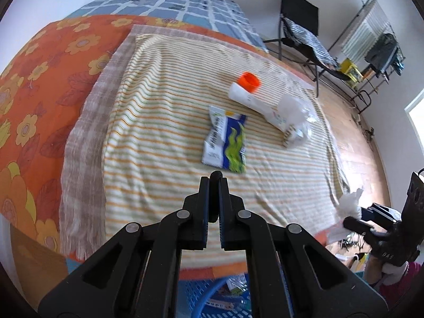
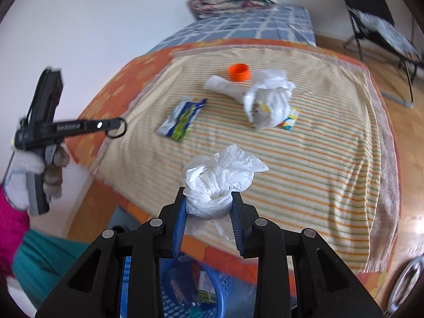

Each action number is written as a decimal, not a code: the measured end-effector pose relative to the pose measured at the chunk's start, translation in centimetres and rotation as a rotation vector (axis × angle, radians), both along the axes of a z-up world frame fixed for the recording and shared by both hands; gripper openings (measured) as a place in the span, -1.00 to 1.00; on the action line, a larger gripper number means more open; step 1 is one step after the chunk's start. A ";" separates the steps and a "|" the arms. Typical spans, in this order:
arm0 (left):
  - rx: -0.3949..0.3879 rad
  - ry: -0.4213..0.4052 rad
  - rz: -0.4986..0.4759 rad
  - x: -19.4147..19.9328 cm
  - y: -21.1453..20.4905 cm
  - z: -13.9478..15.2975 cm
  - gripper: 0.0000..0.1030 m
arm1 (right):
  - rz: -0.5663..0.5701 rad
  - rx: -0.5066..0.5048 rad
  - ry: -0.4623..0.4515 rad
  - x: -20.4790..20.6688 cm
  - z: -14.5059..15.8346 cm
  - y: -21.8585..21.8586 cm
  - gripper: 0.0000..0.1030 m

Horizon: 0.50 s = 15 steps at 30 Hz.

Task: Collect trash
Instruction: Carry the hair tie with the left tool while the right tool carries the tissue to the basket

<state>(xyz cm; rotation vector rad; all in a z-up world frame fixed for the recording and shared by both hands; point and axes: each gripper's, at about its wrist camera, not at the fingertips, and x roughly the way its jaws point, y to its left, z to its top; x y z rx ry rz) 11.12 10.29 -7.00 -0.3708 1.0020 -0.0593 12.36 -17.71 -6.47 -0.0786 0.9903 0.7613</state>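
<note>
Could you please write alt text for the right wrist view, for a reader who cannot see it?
The right gripper holds a crumpled white tissue in its jaws above a blue basket. Beyond, a striped towel on the bed carries a snack wrapper, a white tube and an orange cap.

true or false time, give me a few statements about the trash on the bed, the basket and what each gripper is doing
1. The right gripper is shut on a crumpled white tissue wad. True.
2. The left gripper holds the blue and green snack wrapper. False: its jaws are shut with nothing between them, and the wrapper lies flat on the striped cream towel.
3. A blue plastic mesh basket below the bed edge already holds some items. True.
4. The orange plastic cap is inside the basket. False: it sits on the towel beside the white squeeze tube.
5. A crumpled clear plastic bag lies over the tube's far end. True.
</note>
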 end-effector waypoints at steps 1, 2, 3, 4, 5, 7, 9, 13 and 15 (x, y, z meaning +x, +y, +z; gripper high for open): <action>0.000 -0.005 -0.006 -0.5 -0.4 0.2 -0.93 | 0.014 -0.005 -0.010 -0.7 0.1 0.2 -0.44; 0.003 -0.010 -0.017 -1.0 -0.9 0.3 -0.93 | 0.037 -0.012 -0.023 -1.7 0.1 0.4 -0.44; 0.003 -0.013 -0.027 -1.6 -1.4 0.3 -0.93 | 0.049 -0.016 -0.028 -2.4 0.1 0.5 -0.44; 0.003 -0.013 -0.038 -2.2 -1.9 0.3 -0.93 | 0.062 -0.019 -0.032 -3.2 0.0 0.7 -0.44; 0.003 -0.012 -0.047 -2.7 -2.3 0.2 -0.93 | 0.075 -0.021 -0.033 -3.9 -0.2 0.7 -0.44; 0.005 -0.004 -0.063 -3.9 -3.1 -0.3 -0.93 | 0.099 -0.021 -0.024 -5.4 -0.6 0.8 -0.44; 0.003 0.005 -0.074 -5.0 -3.8 -0.8 -0.93 | 0.120 -0.024 -0.015 -6.9 -1.3 0.8 -0.44; -0.027 0.028 -0.108 -7.7 -5.6 -2.1 -0.93 | 0.148 -0.044 -0.001 -9.5 -2.9 0.7 -0.44; -0.026 0.035 -0.130 -8.8 -6.8 -2.6 -0.93 | 0.159 -0.059 0.008 -10.5 -3.7 0.7 -0.44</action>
